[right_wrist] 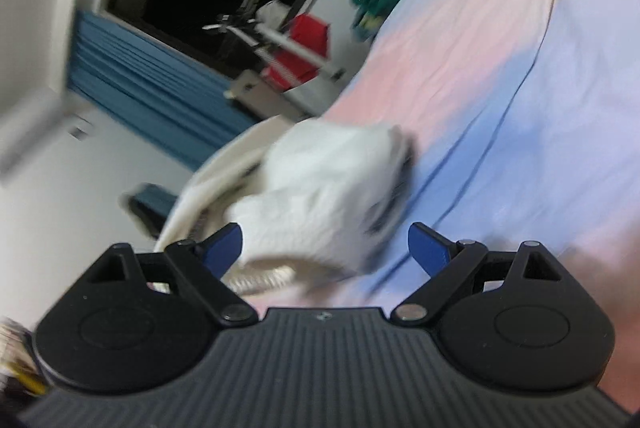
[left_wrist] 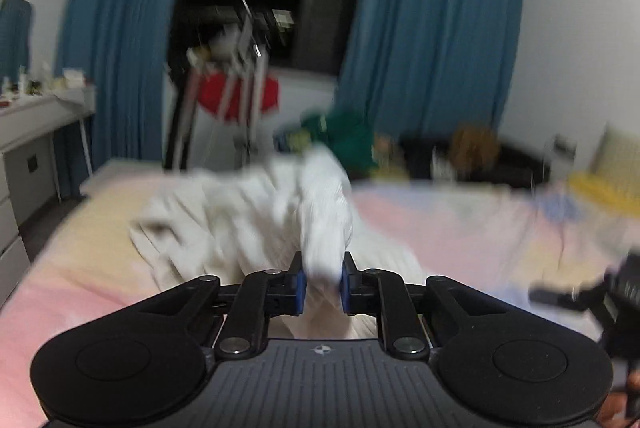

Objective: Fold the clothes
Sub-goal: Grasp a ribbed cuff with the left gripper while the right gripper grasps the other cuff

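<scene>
A white ribbed garment (left_wrist: 248,212) lies crumpled on the bed. My left gripper (left_wrist: 322,282) is shut on a fold of it and lifts that fold off the bedsheet (left_wrist: 460,224). In the right wrist view the same white garment (right_wrist: 320,180) hangs bunched just ahead of my right gripper (right_wrist: 326,246). Its blue fingers (right_wrist: 428,248) stand wide apart around the cloth without pinching it. The right gripper also shows at the right edge of the left wrist view (left_wrist: 592,300). Both views are blurred by motion.
The bed carries a pink, blue and yellow sheet (right_wrist: 500,76). Green clothes (left_wrist: 348,136) lie at its far edge. A drying rack with a red item (left_wrist: 236,96) stands by blue curtains (left_wrist: 432,28). A white dresser (left_wrist: 28,156) is at left.
</scene>
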Demonstrator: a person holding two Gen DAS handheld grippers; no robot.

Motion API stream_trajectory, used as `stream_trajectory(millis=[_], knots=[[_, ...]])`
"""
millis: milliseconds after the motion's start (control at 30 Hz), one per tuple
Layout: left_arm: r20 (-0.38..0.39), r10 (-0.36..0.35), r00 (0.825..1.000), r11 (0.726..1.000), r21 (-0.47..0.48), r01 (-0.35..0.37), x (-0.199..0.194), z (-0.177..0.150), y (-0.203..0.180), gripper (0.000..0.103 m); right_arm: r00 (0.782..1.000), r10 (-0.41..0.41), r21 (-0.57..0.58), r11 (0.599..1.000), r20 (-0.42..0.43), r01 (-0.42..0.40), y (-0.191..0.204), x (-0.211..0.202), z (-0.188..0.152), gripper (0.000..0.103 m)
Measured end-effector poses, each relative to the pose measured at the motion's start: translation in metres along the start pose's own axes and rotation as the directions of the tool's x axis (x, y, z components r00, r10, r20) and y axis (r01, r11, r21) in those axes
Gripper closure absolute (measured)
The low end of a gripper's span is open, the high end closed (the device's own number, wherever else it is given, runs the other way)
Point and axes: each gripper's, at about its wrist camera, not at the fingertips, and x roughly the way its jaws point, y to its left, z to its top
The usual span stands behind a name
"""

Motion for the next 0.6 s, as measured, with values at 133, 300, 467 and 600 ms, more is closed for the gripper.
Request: stream_trajectory(millis=[133,300,467,600], knots=[[0.065,0.039,0.997,0.985,-0.171,-0.028,-0.010,0.007,0.058,0.088,0.993,0.113,0.082,0.991,-0.028,-0.110,0.004,-0.003,-0.001,0.010],[0.000,0.078,0.997,0.937,-0.341,-0.073,0.022,-0.010,0.116,0.088,0.997,0.034,0.054,0.998,-0.065,-0.030,0.012,0.001,0.001,0.010],[-0.035,0.083,0.996,0.897,-0.434,-0.090,0.044,-0.018,0.155,0.088,0.971,-0.163,-0.044,0.987,-0.173,0.158,0.026,0.044,0.010,0.010],[-0.064,0.082,0.995,0.881,-0.461,-0.102,0.055,-0.030,0.174,0.088,0.933,-0.226,-0.082,0.974,-0.280,0.211,0.028,0.094,0.009,0.010]])
